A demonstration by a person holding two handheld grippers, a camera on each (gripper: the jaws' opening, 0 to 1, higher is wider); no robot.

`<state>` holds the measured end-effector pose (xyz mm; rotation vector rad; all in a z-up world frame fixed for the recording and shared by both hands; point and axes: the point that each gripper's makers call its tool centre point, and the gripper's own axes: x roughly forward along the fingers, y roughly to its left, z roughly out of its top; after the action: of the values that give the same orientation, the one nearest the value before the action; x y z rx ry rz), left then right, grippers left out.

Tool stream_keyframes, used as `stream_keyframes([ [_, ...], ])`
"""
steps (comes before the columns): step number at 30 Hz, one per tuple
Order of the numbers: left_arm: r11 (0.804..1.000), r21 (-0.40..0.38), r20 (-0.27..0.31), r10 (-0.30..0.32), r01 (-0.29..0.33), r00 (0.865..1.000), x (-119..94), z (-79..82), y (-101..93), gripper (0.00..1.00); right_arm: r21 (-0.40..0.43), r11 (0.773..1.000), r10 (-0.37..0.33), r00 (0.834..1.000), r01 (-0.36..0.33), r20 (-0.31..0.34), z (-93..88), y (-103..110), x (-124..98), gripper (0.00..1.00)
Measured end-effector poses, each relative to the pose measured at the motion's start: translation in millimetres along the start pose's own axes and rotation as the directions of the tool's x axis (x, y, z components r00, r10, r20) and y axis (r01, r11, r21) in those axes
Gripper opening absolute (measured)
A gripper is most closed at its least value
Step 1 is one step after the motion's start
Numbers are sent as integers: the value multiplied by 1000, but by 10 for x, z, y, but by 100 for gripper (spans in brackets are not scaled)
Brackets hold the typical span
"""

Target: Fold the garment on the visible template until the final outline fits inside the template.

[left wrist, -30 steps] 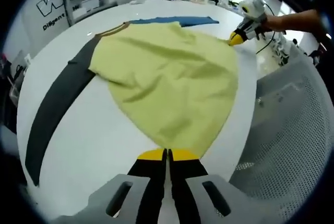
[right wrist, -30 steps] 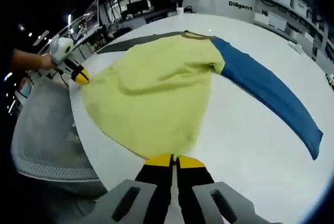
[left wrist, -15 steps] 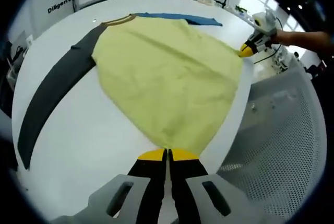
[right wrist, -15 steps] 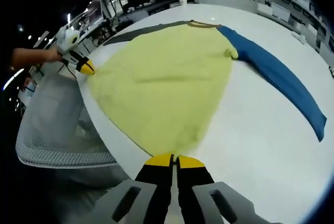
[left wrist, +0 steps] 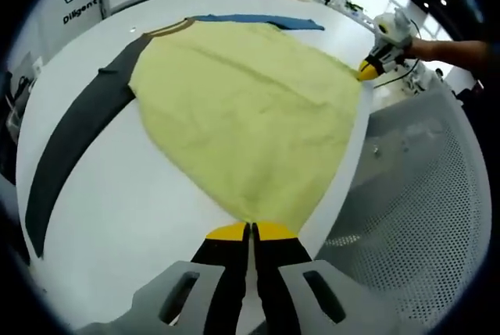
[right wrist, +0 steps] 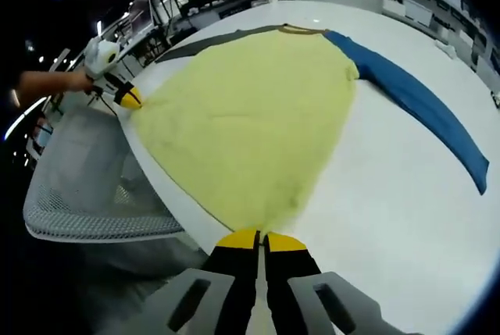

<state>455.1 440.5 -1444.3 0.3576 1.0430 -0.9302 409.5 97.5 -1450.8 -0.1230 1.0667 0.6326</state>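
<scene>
On the white worktop: a long-sleeved shirt (left wrist: 250, 108) lies spread flat, yellow body in the middle, dark grey sleeve (left wrist: 74, 140) stretched to one side, blue sleeve (right wrist: 422, 108) to the other; the collar faces away from the person
Near edge: the hem sits right at the rim of the worktop (left wrist: 117, 226), beside a grey perforated mesh surface (left wrist: 422, 218) that stands just off the edge
Left gripper (left wrist: 250, 229): jaws pressed together on one hem corner of the shirt; the cloth runs straight out from the yellow tips
Right gripper (right wrist: 262, 237): jaws likewise pinched on the opposite hem corner; it also appears far off in the left gripper view, held by a hand (left wrist: 437, 48)
Template: no outline that I can make out under or around the cloth; cannot tell where its border runs
Step, as I judge it: the hem is held taut between both grips, ready for a fold toward the collar
Risk, slipping: each pinch takes only a thin bit of hem; a sharp pull could draw the cloth free, and that corner would drop
Risk, overhang: the hem is at the rim; drawing it further back could drag the shirt off the worktop onto the mesh
Risk, skew: unequal lift of the two corners would lay the fold crooked; the sleeves, well spread, could then stay outside the outline
</scene>
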Motion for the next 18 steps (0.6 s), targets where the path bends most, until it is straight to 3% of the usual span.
stream_keyframes([
  [4,998,54,22,14,-15,1000,-21,9,29,4,-49,999,-1,1000,2,25,31,-4,-30,1],
  [6,996,76,49,34,-38,998,-49,34,68,10,-53,999,-3,999,6,53,72,-19,-54,8],
  [12,996,28,144,75,-79,987,-131,138,204,38,-13,1000,16,990,-14,138,223,1,-142,26],
  [18,992,38,178,114,-123,977,-189,169,338,48,-42,999,-7,970,18,243,419,-80,-235,54],
])
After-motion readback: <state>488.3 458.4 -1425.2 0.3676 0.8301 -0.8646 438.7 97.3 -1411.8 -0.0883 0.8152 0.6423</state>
